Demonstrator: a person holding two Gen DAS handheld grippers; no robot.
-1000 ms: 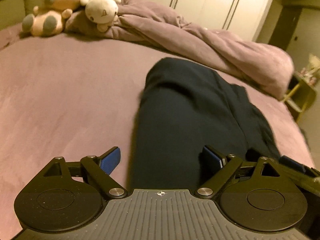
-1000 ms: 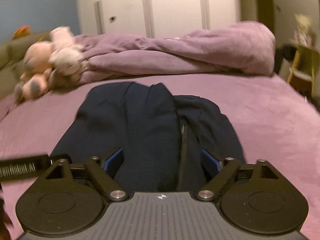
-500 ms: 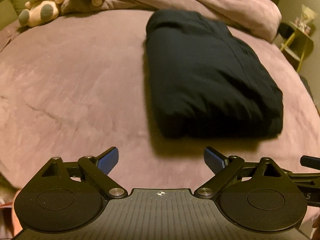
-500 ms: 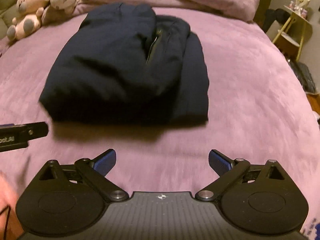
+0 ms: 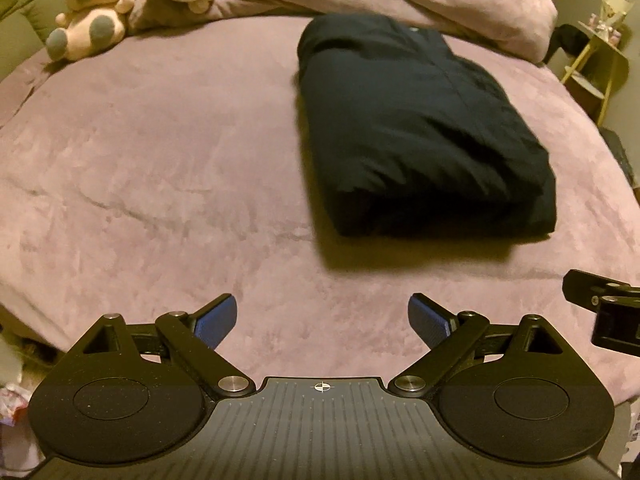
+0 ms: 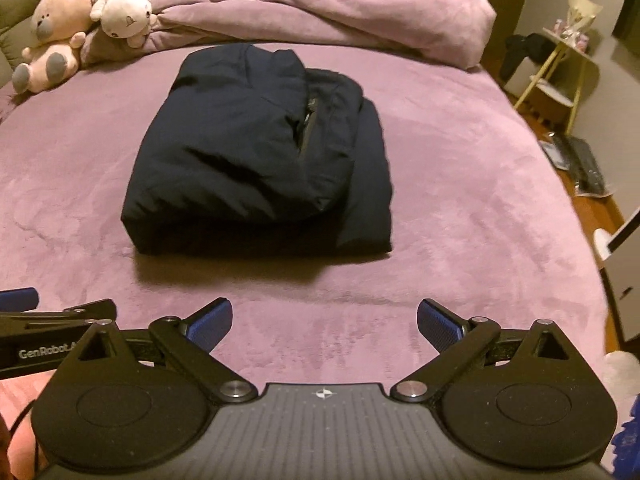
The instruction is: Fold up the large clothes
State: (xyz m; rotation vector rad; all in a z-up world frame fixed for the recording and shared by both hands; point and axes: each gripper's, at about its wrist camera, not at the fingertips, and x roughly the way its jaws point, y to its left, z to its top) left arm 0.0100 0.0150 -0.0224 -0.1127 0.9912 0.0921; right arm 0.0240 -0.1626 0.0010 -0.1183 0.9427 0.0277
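Observation:
A dark navy jacket [image 5: 420,132] lies folded into a thick rectangle on the purple bed [image 5: 160,160]; it also shows in the right wrist view [image 6: 260,156], with a zip line down its top layer. My left gripper [image 5: 322,320] is open and empty, held above the bed's near edge, well short of the jacket. My right gripper [image 6: 324,324] is open and empty too, just to the right of the left one. Neither touches the jacket.
A bunched purple duvet [image 6: 340,12] lies along the far side of the bed. Two plush toys [image 6: 80,28] sit at the far left corner. A yellow-legged side table [image 6: 568,64] and floor clutter stand to the right of the bed.
Both grippers have let go of the jacket and pulled back toward the bed's near edge. The jacket, close under the fingers a second ago, now lies folded and farther off.

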